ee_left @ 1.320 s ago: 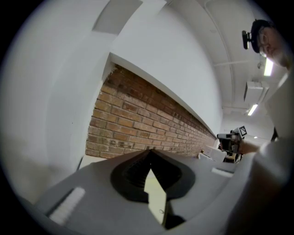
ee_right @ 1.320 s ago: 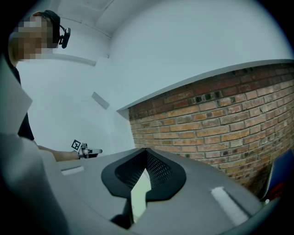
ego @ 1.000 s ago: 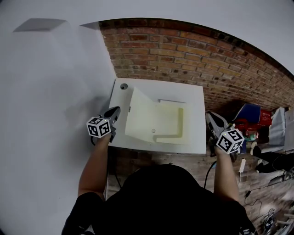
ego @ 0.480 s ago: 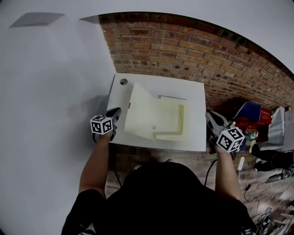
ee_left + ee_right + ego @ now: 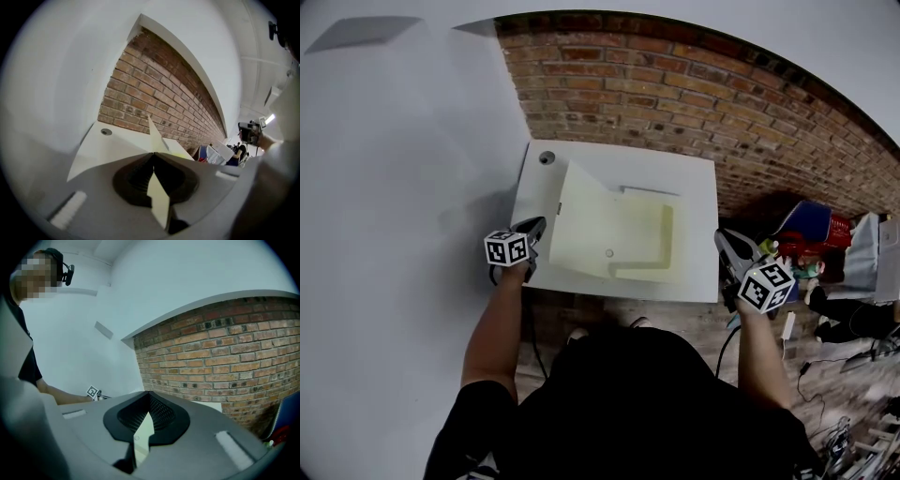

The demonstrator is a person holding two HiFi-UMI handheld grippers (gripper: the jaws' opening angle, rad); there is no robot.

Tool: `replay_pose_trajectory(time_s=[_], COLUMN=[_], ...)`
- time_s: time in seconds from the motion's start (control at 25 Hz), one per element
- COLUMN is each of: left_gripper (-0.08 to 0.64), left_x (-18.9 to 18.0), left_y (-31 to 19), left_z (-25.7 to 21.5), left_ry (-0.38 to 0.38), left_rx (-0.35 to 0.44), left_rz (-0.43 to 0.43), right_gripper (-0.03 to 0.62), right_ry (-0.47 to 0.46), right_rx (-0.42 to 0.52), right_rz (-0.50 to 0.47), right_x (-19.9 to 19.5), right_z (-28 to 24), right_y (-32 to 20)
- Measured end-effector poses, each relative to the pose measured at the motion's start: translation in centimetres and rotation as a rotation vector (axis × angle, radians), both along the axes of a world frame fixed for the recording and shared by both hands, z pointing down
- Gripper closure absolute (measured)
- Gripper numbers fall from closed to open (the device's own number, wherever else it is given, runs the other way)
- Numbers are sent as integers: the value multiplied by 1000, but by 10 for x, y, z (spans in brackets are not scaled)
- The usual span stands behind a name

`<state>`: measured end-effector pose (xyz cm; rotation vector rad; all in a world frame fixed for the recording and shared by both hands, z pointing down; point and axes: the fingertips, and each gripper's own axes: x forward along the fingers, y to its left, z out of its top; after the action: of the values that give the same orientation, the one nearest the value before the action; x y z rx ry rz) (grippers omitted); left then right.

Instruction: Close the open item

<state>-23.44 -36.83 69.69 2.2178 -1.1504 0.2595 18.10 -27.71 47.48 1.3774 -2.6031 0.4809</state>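
White counter stood against the brick wall, with a white wall along its left edge. A cream box lay in the middle of the counter, open. Its lid stood tilted up along the box's left side (hinge not visible). A small hole or dot showed on the box floor near the near edge. A round gray fitting sat at the far-left corner.

The left gripper hung at the near-left corner, just beside the lid's near end. Contact couldn't be made out from the head view. In the left gripper view the jaws were together at the tips with nothing between them. The lid's edge showed straight ahead, past the tips.

The right gripper was just off the counter's right edge, by the near-right corner, apart from the box. Its jaws were also together at the tips and empty, with cream surface showing through the slit lower down.

Red and blue clutter lay on the floor to the right of the counter.
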Motion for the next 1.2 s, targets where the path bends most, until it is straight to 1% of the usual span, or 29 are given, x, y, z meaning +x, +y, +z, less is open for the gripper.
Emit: replay_pose_trajectory(time_s=[0.24,0.4,0.6,0.8,1.2], left_gripper=[556,555,555,555,555], left_x=[9,22,39,52,89], left_y=[5,10,9,6,9], left_z=[38,49,49,35,17], left_ry=[10,15,42,85,113], left_rx=[-86,-108,-102,-78,-65], left_rz=[34,66,100,126,212], right_gripper=[594,594,594,594,594], right_ry=[2,2,1,-2,-10], right_rx=[-12,-24,-27,-27,-31], right_rz=[14,24,39,48,56], right_x=[5,9,13,17,22], right_z=[5,9,14,15,18], right_y=[3,6,9,12,19])
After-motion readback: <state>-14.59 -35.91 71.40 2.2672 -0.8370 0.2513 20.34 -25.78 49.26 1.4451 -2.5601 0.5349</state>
